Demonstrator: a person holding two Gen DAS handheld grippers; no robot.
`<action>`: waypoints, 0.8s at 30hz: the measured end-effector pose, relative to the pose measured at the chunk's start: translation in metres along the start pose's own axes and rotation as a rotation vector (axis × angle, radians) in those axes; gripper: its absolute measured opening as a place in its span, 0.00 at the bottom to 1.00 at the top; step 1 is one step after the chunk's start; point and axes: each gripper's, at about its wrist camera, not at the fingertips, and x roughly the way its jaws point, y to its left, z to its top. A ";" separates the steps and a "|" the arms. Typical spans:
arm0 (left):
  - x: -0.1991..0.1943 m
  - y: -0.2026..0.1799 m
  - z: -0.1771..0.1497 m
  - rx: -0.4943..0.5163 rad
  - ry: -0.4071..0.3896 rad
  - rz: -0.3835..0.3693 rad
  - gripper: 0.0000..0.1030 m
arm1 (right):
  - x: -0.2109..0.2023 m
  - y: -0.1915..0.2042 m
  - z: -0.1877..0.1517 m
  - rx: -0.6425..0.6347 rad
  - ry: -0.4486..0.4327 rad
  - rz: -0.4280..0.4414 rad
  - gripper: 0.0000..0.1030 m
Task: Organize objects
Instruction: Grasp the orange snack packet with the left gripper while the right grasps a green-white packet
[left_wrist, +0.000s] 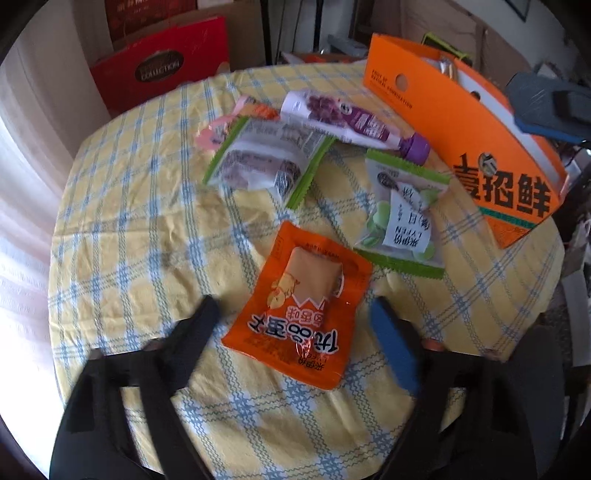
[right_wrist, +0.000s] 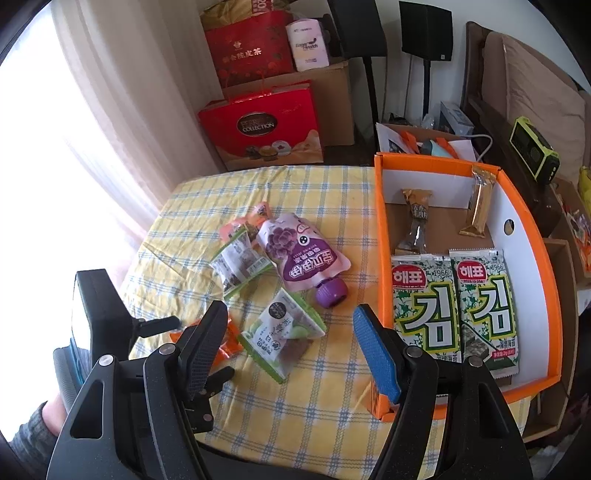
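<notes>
Hovering low over the yellow-and-blue checked tablecloth (left_wrist: 122, 206), left gripper (left_wrist: 295, 314) angled downward, jaws spread wide on either side of the glossy orange snack packet (left_wrist: 299, 314) without touching it. Lying flat just under the fingertips, crinkled foil with a clear window showing a pale square cake. Black ribbed pad on one finger, smooth blue pad on the other.

Hanging above the near table edge, right gripper (right_wrist: 290, 321) likewise parted and empty, tips framing the green-edged clear pouch (right_wrist: 284, 332) of pale green sweets. Beyond it, resting on the cloth: purple spouted jelly pouch (right_wrist: 303, 254), soft and rounded with a screw cap, overlapping a second green-trimmed transparent packet (right_wrist: 240, 262) and a pink wrapper (right_wrist: 255, 216) beneath.

Sitting just right of the loose snacks, orange cardboard box (right_wrist: 380, 236), white inside, brown floor. Laid flat inside near the front, two seaweed packs (right_wrist: 454, 306) side by side; farther back, a clear-and-gold twisted wrapper (right_wrist: 415, 225) and a gold bar (right_wrist: 478, 206) leaning on the wall.
</notes>
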 end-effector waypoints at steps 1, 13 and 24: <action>-0.001 0.000 0.001 0.000 -0.004 0.006 0.62 | 0.001 0.000 0.000 -0.001 0.001 -0.002 0.71; -0.019 0.036 0.001 -0.158 -0.048 -0.044 0.58 | 0.021 0.019 -0.006 -0.007 0.074 0.026 0.67; -0.044 0.079 0.013 -0.281 -0.151 -0.019 0.58 | 0.059 0.029 -0.025 0.091 0.124 -0.020 0.62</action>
